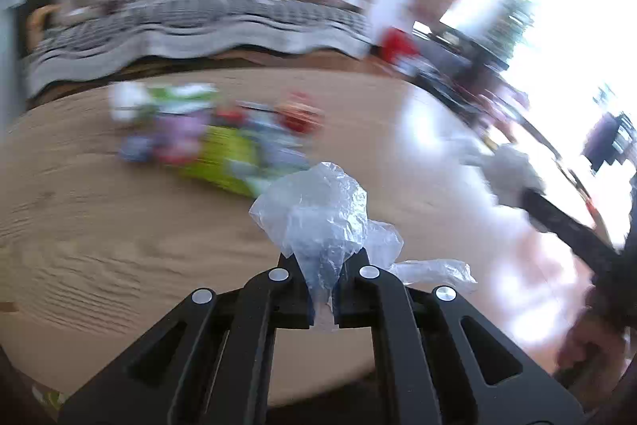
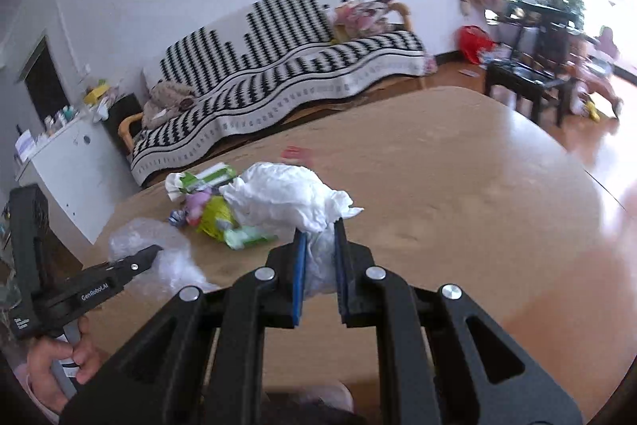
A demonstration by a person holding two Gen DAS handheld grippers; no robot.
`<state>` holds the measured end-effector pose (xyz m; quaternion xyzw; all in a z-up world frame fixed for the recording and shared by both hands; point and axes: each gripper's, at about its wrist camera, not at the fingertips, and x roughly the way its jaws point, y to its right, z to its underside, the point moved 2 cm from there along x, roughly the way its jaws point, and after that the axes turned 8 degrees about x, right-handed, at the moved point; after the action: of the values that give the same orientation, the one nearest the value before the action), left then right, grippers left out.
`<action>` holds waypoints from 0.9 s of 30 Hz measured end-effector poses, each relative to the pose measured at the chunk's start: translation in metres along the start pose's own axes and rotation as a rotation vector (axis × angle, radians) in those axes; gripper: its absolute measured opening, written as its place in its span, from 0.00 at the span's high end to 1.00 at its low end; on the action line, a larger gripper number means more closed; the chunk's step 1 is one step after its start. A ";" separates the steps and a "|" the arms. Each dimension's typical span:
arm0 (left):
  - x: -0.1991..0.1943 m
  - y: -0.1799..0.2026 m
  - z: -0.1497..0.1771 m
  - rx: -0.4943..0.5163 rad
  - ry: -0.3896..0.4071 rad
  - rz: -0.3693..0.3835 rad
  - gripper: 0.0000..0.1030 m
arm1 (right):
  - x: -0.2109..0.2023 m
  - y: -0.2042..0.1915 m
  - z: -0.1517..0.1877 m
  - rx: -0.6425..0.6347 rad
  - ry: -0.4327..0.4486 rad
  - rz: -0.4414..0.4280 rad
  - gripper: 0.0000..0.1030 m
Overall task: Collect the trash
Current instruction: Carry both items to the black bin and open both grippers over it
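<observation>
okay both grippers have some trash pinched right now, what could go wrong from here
1. The left gripper pinches only a thin neck of the clear plastic film; the loose bulk could slip free.
2. The crumpled tissue bulges beyond the right gripper and might tear or drop.
3. The wrapper pile remains on the table and could be forgotten.

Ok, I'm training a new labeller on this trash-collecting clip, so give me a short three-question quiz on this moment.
1. True or false: the left gripper is shut on a clear plastic bag.
2. What does the right gripper hold? A) a red can B) crumpled white tissue C) nothing
3. Fill in: the pile of wrappers lies on the wooden ____.

Key: 1 true; 2 B; 3 table.
</observation>
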<state>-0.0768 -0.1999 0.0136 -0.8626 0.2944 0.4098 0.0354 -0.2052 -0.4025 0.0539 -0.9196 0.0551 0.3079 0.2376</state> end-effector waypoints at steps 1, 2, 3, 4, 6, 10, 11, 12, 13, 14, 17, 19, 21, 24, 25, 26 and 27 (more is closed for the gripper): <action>0.003 0.018 0.003 0.007 -0.016 0.047 0.96 | -0.015 0.016 0.004 0.008 0.009 0.016 0.87; 0.006 0.038 0.006 0.018 -0.034 0.094 0.96 | -0.028 0.029 0.009 0.015 0.016 0.033 0.87; 0.009 0.057 0.010 0.031 -0.053 0.135 0.96 | -0.040 0.044 0.013 0.024 0.018 0.051 0.87; 0.015 0.078 0.016 0.044 -0.082 0.184 0.96 | -0.050 0.060 0.020 0.041 0.012 0.068 0.87; 0.036 0.111 0.033 0.051 -0.159 0.253 0.96 | -0.062 0.093 0.040 0.076 -0.025 0.102 0.87; 0.092 0.150 0.070 0.082 -0.290 0.268 0.96 | -0.056 0.160 0.093 0.187 -0.147 0.186 0.87; 0.110 0.158 0.084 0.094 -0.332 0.265 0.96 | -0.052 0.172 0.103 0.217 -0.173 0.197 0.87; 0.121 0.163 0.094 0.105 -0.358 0.266 0.96 | -0.048 0.187 0.115 0.251 -0.205 0.212 0.87; 0.136 0.166 0.107 0.131 -0.401 0.265 0.96 | -0.044 0.200 0.127 0.277 -0.235 0.225 0.87; 0.143 0.170 0.115 0.146 -0.430 0.258 0.96 | -0.041 0.209 0.132 0.292 -0.253 0.234 0.87; 0.146 0.172 0.114 0.213 -0.425 0.266 0.96 | -0.034 0.223 0.151 0.330 -0.299 0.240 0.87; 0.149 0.174 0.118 0.253 -0.438 0.266 0.96 | -0.031 0.227 0.159 0.345 -0.317 0.237 0.87; 0.152 0.173 0.123 0.272 -0.460 0.257 0.96 | -0.030 0.228 0.162 0.350 -0.323 0.236 0.87; 0.153 0.175 0.121 0.269 -0.463 0.265 0.96 | -0.031 0.230 0.161 0.355 -0.328 0.238 0.87; 0.152 0.170 0.120 0.267 -0.464 0.271 0.96 | -0.033 0.232 0.162 0.359 -0.327 0.240 0.87; 0.153 0.177 0.119 0.268 -0.460 0.276 0.96 | -0.035 0.233 0.163 0.363 -0.325 0.241 0.87; 0.154 0.194 0.124 0.272 -0.450 0.280 0.96 | -0.035 0.238 0.159 0.367 -0.323 0.240 0.87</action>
<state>-0.1905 -0.3955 -0.1455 -0.6885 0.4477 0.5483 0.1582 -0.3783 -0.5385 -0.1319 -0.7870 0.1801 0.4614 0.3678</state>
